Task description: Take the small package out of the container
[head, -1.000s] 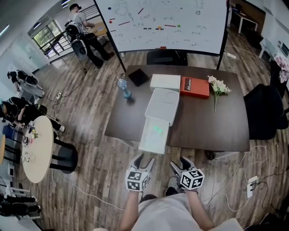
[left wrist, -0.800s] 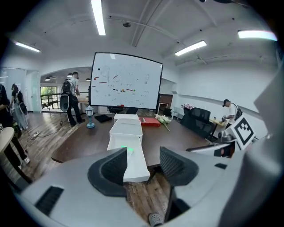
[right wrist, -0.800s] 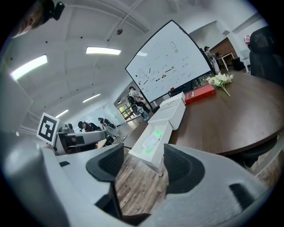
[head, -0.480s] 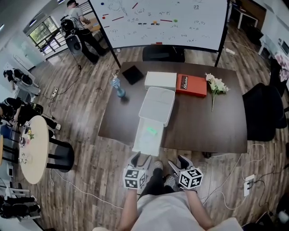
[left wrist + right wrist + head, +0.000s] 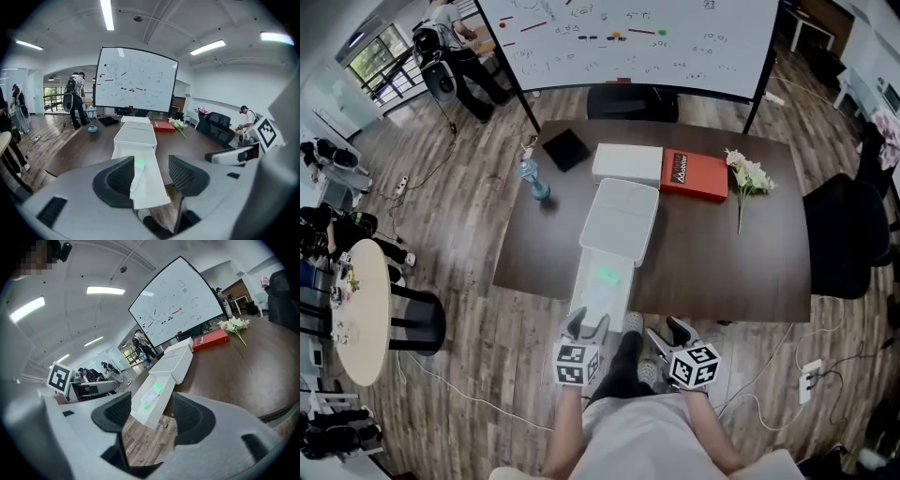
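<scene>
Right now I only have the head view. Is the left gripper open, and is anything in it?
Observer: The left gripper view shows the left gripper open, jaws apart with nothing between them. The pulled-out drawer lies ahead of it.
Operator: I only see a green spot in there. What does the package look like?
Observer: The package is flat and white with a green end, lying along the drawer's left side.
Operator: And the right gripper?
Observer: The right gripper is open and empty too, and is not touching the drawer.
</scene>
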Tool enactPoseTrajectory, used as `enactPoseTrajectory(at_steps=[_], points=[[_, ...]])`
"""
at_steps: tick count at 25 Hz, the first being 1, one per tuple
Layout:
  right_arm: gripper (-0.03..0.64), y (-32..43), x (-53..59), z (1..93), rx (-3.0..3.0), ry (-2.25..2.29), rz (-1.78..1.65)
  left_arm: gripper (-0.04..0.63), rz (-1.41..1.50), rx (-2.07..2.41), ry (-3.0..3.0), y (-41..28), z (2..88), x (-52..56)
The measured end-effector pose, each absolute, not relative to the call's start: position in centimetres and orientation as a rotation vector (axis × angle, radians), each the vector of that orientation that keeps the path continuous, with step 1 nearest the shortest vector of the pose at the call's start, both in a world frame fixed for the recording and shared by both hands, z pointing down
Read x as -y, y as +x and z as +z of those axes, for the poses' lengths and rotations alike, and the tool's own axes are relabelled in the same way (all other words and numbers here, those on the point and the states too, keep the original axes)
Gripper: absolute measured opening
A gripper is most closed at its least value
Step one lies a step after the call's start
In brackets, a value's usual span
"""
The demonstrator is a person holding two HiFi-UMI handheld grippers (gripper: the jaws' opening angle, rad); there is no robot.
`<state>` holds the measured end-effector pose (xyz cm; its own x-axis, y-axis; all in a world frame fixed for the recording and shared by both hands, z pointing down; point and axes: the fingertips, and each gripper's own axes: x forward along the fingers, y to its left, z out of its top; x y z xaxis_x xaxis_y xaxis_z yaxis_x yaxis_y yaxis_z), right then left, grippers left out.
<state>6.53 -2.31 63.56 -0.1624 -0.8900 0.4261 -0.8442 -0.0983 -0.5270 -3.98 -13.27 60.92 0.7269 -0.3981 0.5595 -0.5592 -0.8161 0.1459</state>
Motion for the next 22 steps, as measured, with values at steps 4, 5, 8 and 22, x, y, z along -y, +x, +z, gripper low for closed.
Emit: enactPoseTrajectory(at_steps=[4, 5, 8, 22], points=[[0.276, 7.2, 4.5, 64.1, -2.101, -1.990, -1.123, 0.221, 0.817, 0.738, 2.640, -3.0, 62.9, 15.9], [0.276, 7.5, 5.0, 64.0, -2.107, -1.992, -1.122, 0.221, 0.851, 0.736, 2.647, -2.9, 63.5, 16.5], [0.274, 8.7, 6.7, 63.8, -2.104, -2.004, -1.126, 0.221, 0.953, 0.709, 2.654, -2.4, 64.9, 18.2], [0.273, 11.3, 13.8, 64.7, -2.123, -2.017, -1.174, 0.242, 1.119, 0.512, 2.577, 0.7, 70.4, 23.4]])
